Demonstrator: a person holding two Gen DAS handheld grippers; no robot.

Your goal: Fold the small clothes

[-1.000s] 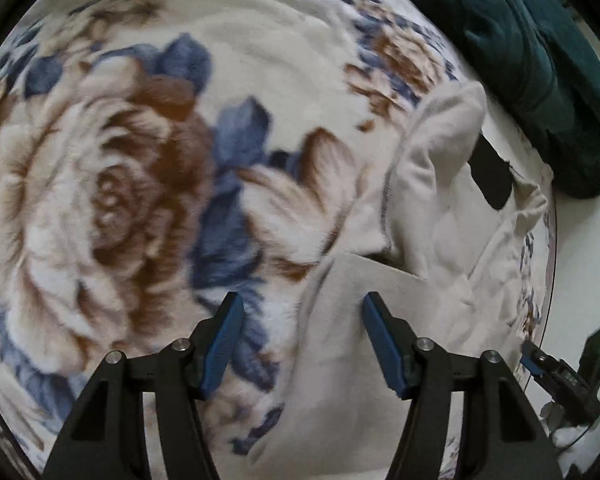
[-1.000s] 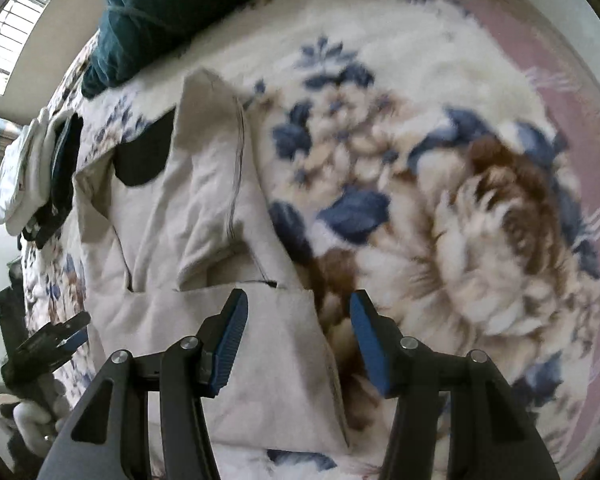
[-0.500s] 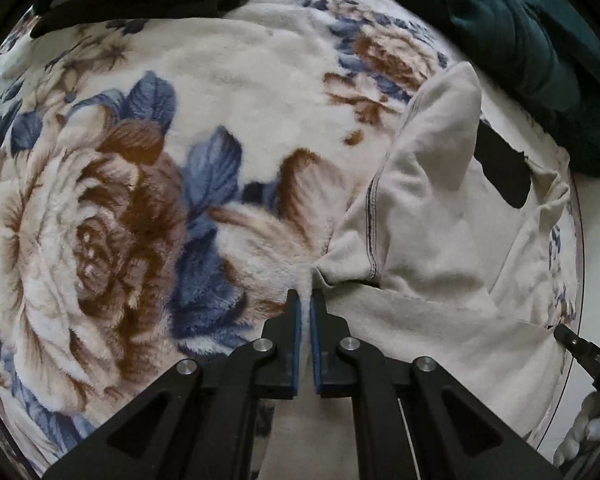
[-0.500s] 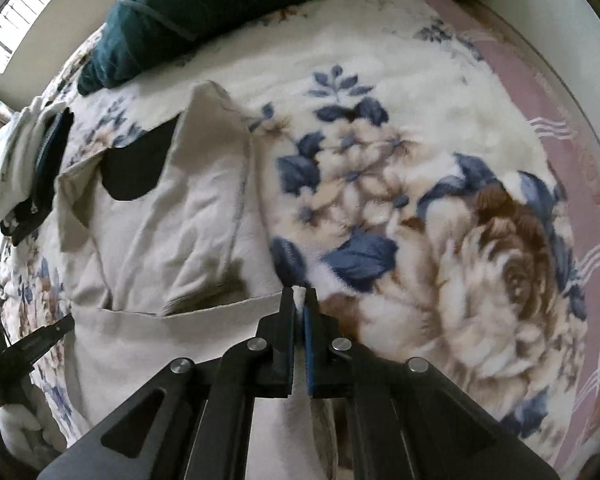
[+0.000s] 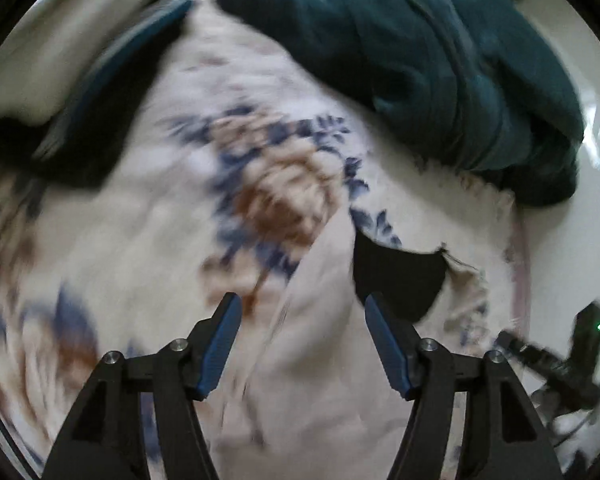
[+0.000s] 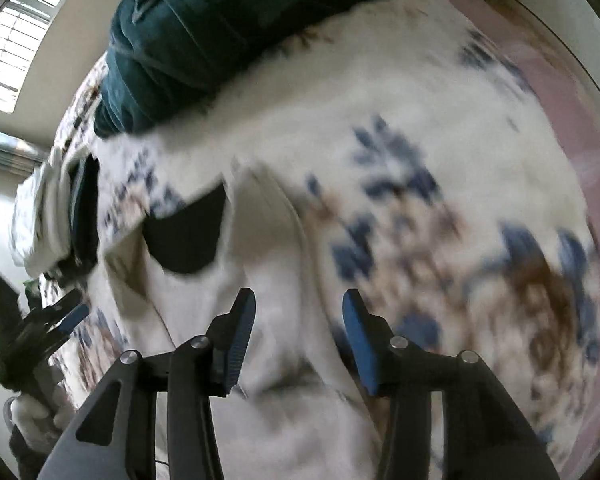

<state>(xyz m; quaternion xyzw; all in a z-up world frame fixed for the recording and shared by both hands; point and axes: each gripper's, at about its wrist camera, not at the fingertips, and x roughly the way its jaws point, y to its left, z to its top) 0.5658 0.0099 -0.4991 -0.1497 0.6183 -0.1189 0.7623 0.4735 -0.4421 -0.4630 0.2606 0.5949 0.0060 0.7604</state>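
Observation:
A beige small garment [image 5: 312, 360] with a black patch [image 5: 396, 276] lies on a floral blanket [image 5: 140, 208]. My left gripper [image 5: 302, 312] is open and empty, its blue pads just above the garment's folded part. In the right wrist view the same garment [image 6: 268, 240] and its black patch [image 6: 188, 236] show, blurred. My right gripper [image 6: 298, 308] is open and empty over the garment's right edge. The left gripper [image 6: 36, 328] shows at the far left of the right wrist view.
A dark teal blanket [image 5: 440, 64] is bunched at the far side of the bed. A pile of folded white and dark clothes [image 6: 60, 216] lies at the bed's left edge, seen also in the left wrist view [image 5: 84, 80]. A window [image 6: 8, 40] is behind.
Both grippers were shut on the garment's lower edge half a second ago. Both are now open, have let it go, and have moved toward the collar end. Both views are motion-blurred.

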